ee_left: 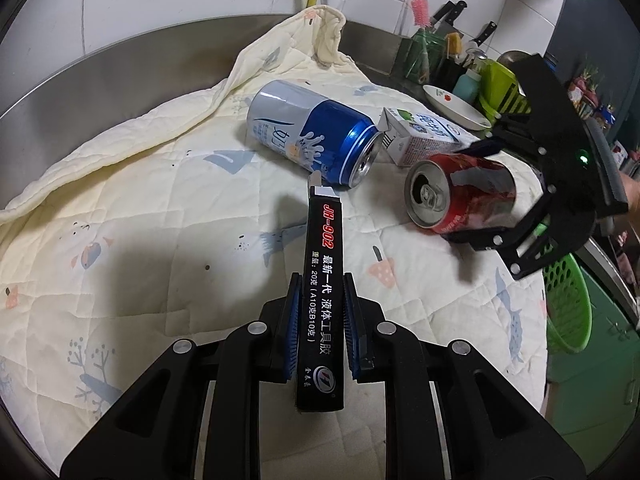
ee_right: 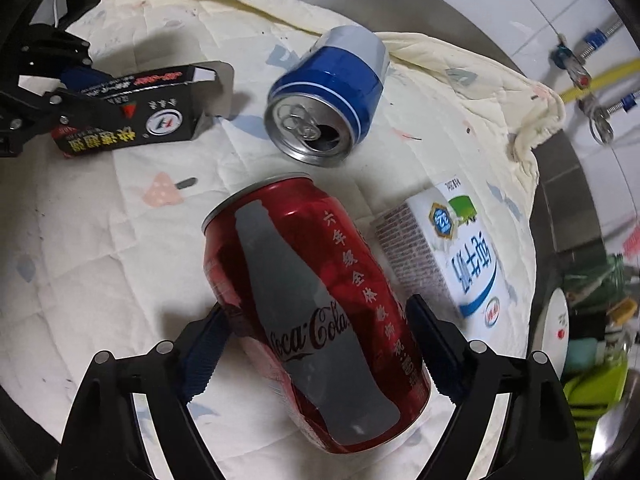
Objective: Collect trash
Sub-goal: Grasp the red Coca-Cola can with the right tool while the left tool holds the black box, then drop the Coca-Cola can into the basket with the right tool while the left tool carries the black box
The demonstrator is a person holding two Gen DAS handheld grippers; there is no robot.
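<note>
A: Left wrist view, reading from the left: the cream quilted cloth [ee_left: 132, 184] covers the steel counter [ee_left: 120, 72], and the left gripper [ee_left: 320, 304] is clamped on a long black glue box [ee_left: 323, 280], its blue pads pressing both narrow sides. Past the box's far end lies the blue can [ee_left: 312, 136] on its side, then the milk carton [ee_left: 420, 136] just beside it.

B: And further right?

A: The red can [ee_left: 460, 196] lies on the cloth with its open top facing this camera. The right gripper [ee_left: 490, 194] straddles it from the right. A green basket [ee_left: 568, 304] sits past the cloth's edge.

B: Right wrist view?

A: The left gripper [ee_right: 86, 82] and box [ee_right: 132, 116] are at the far left, the blue can [ee_right: 328, 100] is in the middle, and the red can [ee_right: 316, 312] lies between the right gripper's [ee_right: 316, 344] fingers. The right-hand finger [ee_right: 434, 344] meets its side; whether the left pad [ee_right: 204, 356] touches, I cannot tell. The carton [ee_right: 452, 256] lies just right of the can.
</note>
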